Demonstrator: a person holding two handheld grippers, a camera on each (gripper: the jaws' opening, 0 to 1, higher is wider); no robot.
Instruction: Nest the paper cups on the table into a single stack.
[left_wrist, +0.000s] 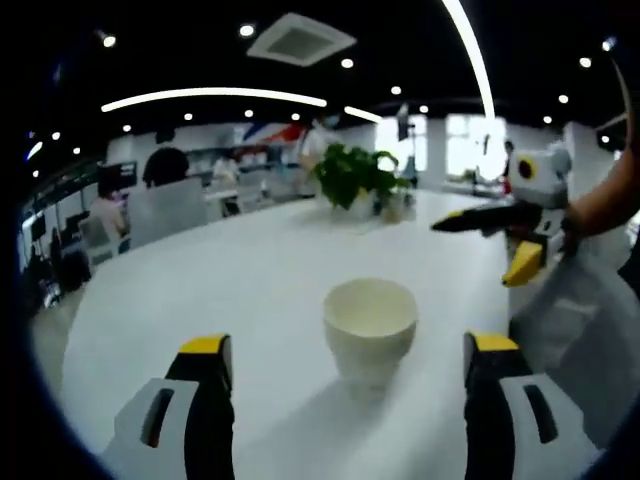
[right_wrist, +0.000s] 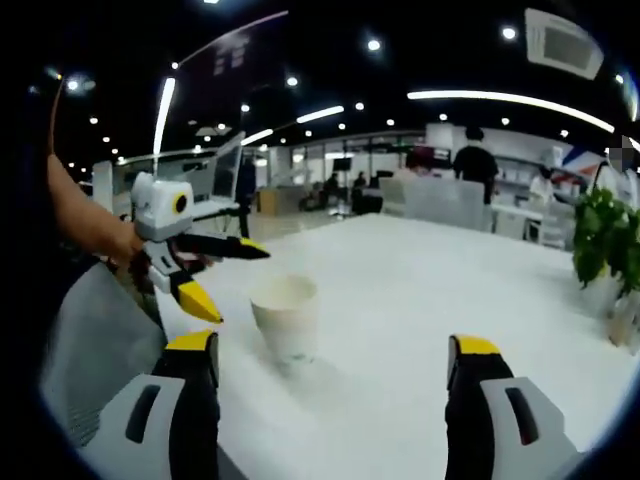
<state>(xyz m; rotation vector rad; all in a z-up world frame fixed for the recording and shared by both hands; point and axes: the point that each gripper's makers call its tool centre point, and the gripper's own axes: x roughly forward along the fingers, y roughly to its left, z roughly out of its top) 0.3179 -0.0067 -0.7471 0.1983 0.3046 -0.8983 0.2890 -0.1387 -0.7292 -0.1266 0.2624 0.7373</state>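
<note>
A white paper cup (left_wrist: 370, 325) stands upright on the white table (left_wrist: 200, 290), mouth up. In the left gripper view it sits just ahead of my left gripper (left_wrist: 347, 345), which is open with the jaws wide on either side and touching nothing. My right gripper (left_wrist: 485, 248) reaches in from the right, open and held above the table, apart from the cup. In the right gripper view the same cup (right_wrist: 287, 315) stands ahead, left of centre, of my open right gripper (right_wrist: 333, 345). The left gripper (right_wrist: 235, 280) enters from the left, open, close beside the cup.
A potted green plant (left_wrist: 352, 175) stands at the far side of the table, also at the right edge (right_wrist: 603, 240). A person's bare forearm (right_wrist: 85, 215) and grey clothing (left_wrist: 570, 330) lie near the table's edge. People and chairs fill the office behind.
</note>
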